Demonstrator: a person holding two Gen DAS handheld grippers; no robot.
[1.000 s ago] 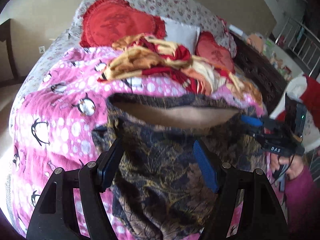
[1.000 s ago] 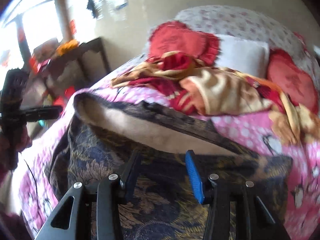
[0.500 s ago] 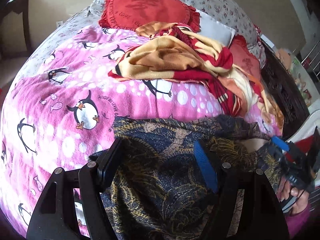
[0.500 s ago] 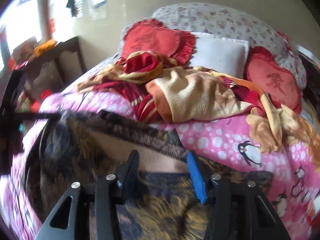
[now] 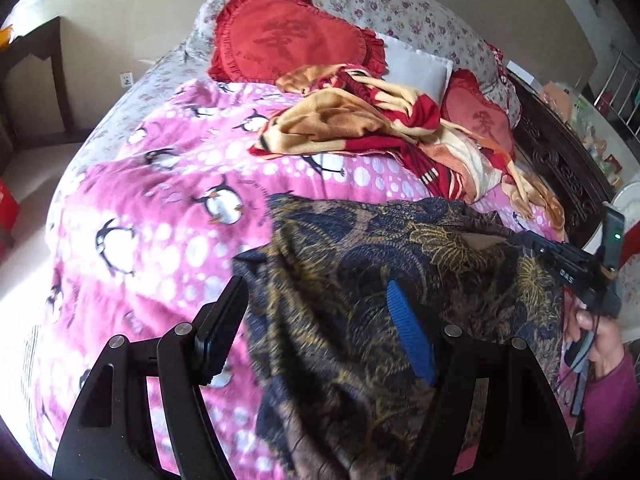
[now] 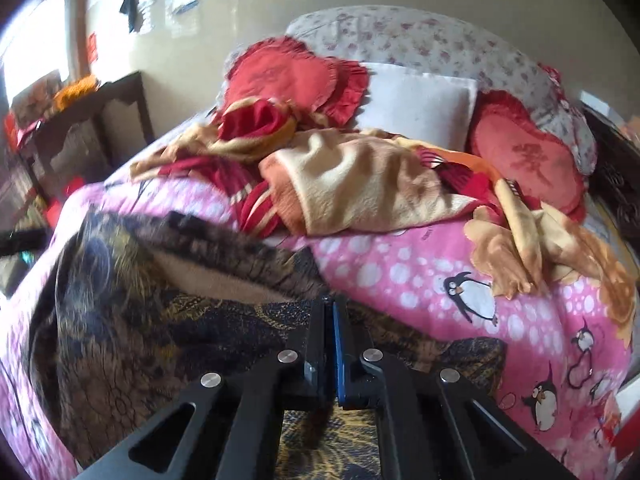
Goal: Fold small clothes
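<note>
A dark blue and gold patterned garment point(image 5: 384, 280) lies on the pink penguin blanket point(image 5: 160, 216). My left gripper point(image 5: 320, 316) is open just above its near left part, holding nothing. In the right wrist view the same garment point(image 6: 160, 312) shows its tan lining along a raised edge. My right gripper point(image 6: 330, 320) is shut on the garment's edge. The right gripper also shows in the left wrist view point(image 5: 560, 264), at the garment's right side.
A rumpled red and cream blanket point(image 5: 380, 132) lies beyond the garment. Red heart cushions point(image 5: 288, 40) and a white pillow point(image 6: 416, 108) sit at the headboard. A dark wooden table point(image 6: 80, 120) stands left of the bed, and a dark carved bed frame point(image 5: 560, 152) runs along the right.
The garment's lifted top edge has come down onto the bed. My right gripper has closed on the garment's edge. My left gripper stays open.
</note>
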